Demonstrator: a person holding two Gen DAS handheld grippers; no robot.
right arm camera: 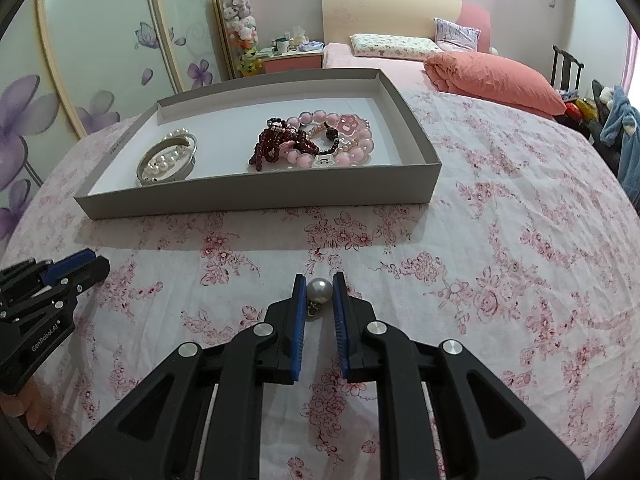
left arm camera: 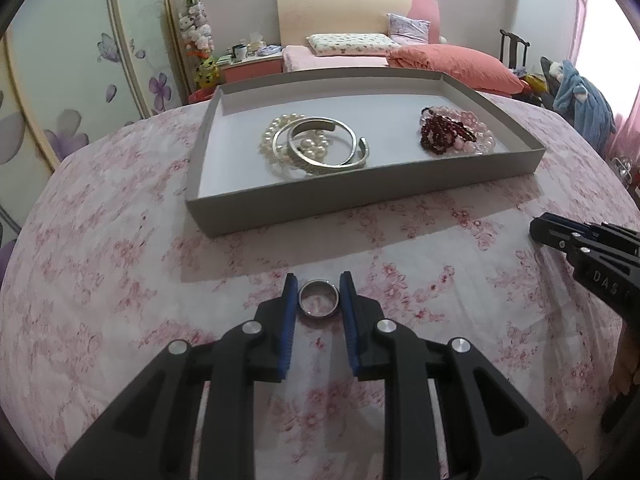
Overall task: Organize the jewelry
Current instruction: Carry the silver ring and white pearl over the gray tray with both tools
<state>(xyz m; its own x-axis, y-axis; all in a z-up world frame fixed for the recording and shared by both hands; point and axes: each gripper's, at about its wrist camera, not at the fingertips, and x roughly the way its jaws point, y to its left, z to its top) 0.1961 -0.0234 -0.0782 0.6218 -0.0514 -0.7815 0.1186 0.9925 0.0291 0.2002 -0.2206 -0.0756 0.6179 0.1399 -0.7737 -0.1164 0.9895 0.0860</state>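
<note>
Nearest the left wrist camera, the left gripper [left arm camera: 319, 294] had its blue-padded jaws closed on a plain silver-metal band ring [left arm camera: 319, 297], one pad pressing each side. The ring's opening faced the camera, so its axis ran roughly along the fingers and it had no long axis to speak of; whether it rested on the pink floral cloth [left arm camera: 120, 280] could not be told.

The right gripper [right arm camera: 319, 294] likewise gripped a grey-white pearl pendant [right arm camera: 319, 291]. Its small metal bail pointed back toward 6 o'clock, and the piece's long axis followed the fingers.

Beyond both, toward 12 o'clock, stood the shallow grey cardboard tray [left arm camera: 360, 196]. It held silver bangles [left arm camera: 320, 148] over a white pearl strand [left arm camera: 276, 136] on the left side, and dark red and pink bead bracelets [right arm camera: 316, 140] on the right.

Judgement: both pickups were secured and the step in hand was carrying. The next move calls for lifting clear of the near wall, then releasing each piece beside its like without dislodging the piles.
</note>
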